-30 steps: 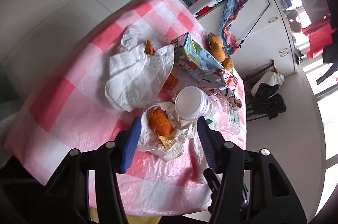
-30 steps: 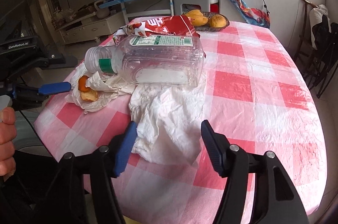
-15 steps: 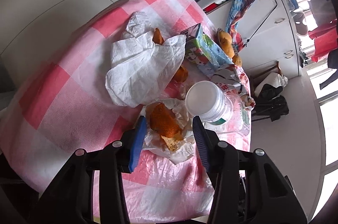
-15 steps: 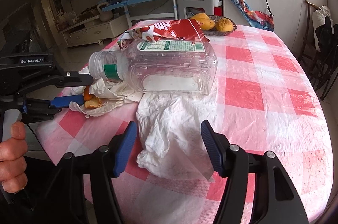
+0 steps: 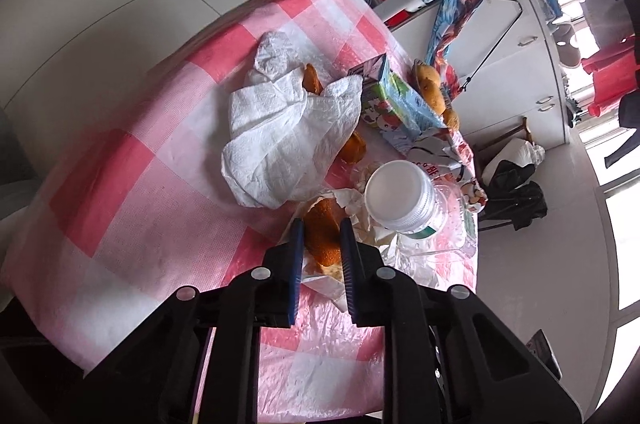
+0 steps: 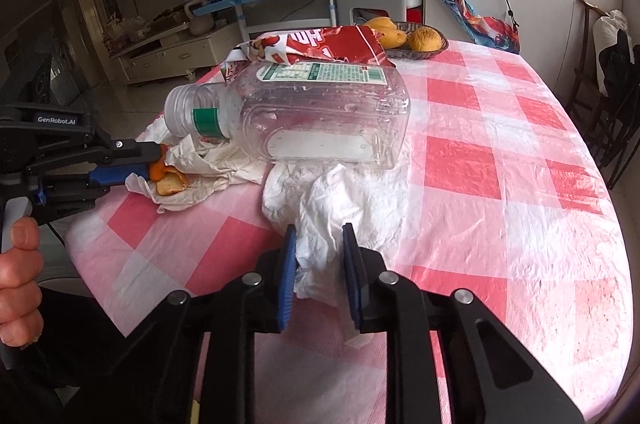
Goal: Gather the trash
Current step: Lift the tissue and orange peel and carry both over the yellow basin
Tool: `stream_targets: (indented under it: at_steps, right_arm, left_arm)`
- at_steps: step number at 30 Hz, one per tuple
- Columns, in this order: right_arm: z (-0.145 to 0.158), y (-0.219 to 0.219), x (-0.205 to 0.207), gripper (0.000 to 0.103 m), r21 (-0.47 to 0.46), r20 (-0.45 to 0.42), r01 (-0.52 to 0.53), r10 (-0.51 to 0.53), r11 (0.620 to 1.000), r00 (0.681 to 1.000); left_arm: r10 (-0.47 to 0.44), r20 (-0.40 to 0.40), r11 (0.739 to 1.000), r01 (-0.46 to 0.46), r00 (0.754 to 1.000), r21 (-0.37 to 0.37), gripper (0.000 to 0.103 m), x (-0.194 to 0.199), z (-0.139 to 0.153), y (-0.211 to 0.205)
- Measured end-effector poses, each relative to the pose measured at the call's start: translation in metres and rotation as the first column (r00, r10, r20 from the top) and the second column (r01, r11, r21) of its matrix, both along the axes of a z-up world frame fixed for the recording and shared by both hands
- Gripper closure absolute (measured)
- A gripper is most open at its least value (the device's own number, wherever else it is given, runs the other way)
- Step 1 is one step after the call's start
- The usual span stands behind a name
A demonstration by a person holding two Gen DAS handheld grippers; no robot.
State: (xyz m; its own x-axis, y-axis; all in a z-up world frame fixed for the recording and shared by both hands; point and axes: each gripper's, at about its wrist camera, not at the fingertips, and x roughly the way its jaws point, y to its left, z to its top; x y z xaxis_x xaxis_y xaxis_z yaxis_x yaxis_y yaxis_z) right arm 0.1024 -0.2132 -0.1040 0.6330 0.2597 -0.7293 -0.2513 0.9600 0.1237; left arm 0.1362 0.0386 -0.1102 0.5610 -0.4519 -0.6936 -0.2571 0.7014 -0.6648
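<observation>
A piece of orange peel [image 5: 323,238] lies on a crumpled paper wrapper [image 5: 360,220] near the table's edge. My left gripper [image 5: 321,224] is closing, and its blue pads press on both sides of the peel. In the right wrist view the left gripper [image 6: 154,160] shows at the left, pinching the peel [image 6: 168,180]. My right gripper [image 6: 319,230] is closing on a crumpled white tissue [image 6: 340,196], whose near fold is squeezed between the pads. An empty clear plastic bottle [image 6: 320,116] lies on its side just beyond both.
A red snack bag [image 6: 320,44] and a basket of fruit [image 6: 416,40] sit behind the bottle. A green carton [image 5: 396,104] and more peel [image 5: 312,80] lie by the tissue [image 5: 288,140]. The pink checked cloth [image 6: 500,184] covers the table. A person's hand [image 6: 16,280] grips the left handle.
Both grippers went from wide open to closed. The left one edged forward and closed around the orange peel; the right one closed on the near fold of the tissue.
</observation>
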Motion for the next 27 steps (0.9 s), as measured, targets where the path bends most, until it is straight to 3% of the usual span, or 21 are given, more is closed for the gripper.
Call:
stream_targets:
  at_steps: [12,17,27]
  right_arm:
    - [0.003,-0.005,-0.003,0.083,0.034,-0.007,0.004,-0.004,0.999,1.0]
    - [0.01,-0.01,-0.007,0.084,0.066,0.0,0.004,-0.004,0.998,1.0]
    - [0.035,-0.014,-0.039,0.086,0.093,0.044,-0.015,0.011,0.996,0.999]
  left_arm:
    - [0.027,0.19,0.998,-0.016,0.982,-0.062,0.088,-0.028,0.037,0.02]
    - [-0.019,0.257,1.0,0.018,0.966,0.006,0.087,-0.052,0.06,0.013]
    - [-0.108,0.255,0.99,0.079,0.961,0.12,0.087,-0.098,0.063,-0.007]
